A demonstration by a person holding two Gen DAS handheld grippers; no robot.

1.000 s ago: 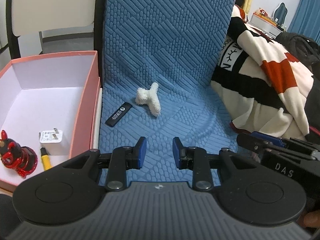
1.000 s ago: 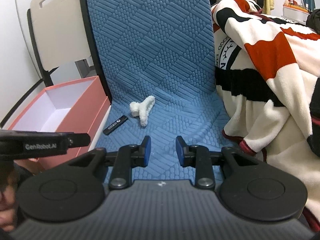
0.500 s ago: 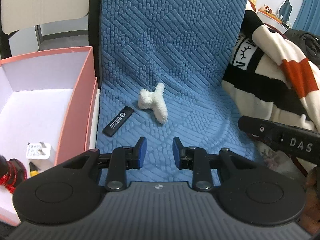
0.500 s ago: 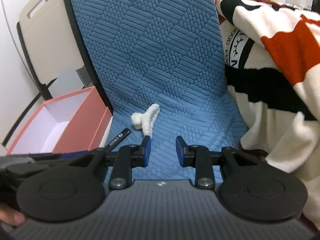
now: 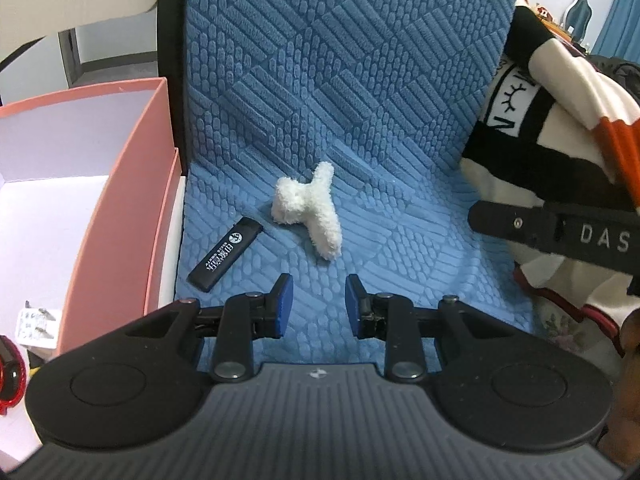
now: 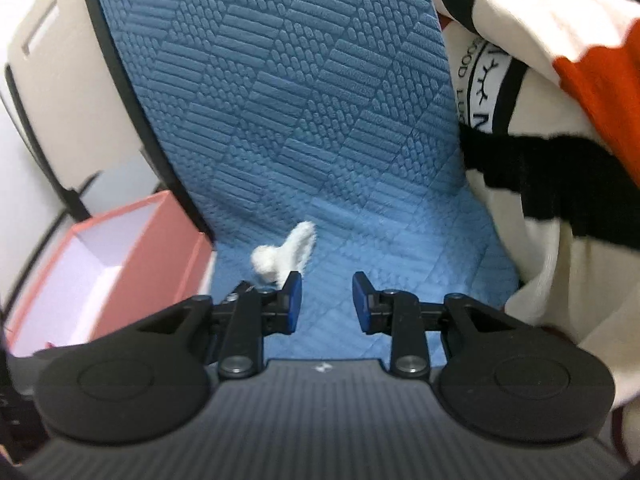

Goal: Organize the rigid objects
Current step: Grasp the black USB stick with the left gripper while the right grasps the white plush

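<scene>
Across the frame's middle spreads a blue quilted cushion [image 5: 360,80], with a striped blanket [image 5: 560,128] at right and a pink box [image 5: 132,184] at left. Centre frame lie a white fluffy clip [image 5: 308,208] and a black lighter [image 5: 226,253] with unreadable white print. Left gripper [image 5: 318,304] and right gripper [image 6: 326,300], marked "DAS", stand slightly apart, gripping nothing.
</scene>
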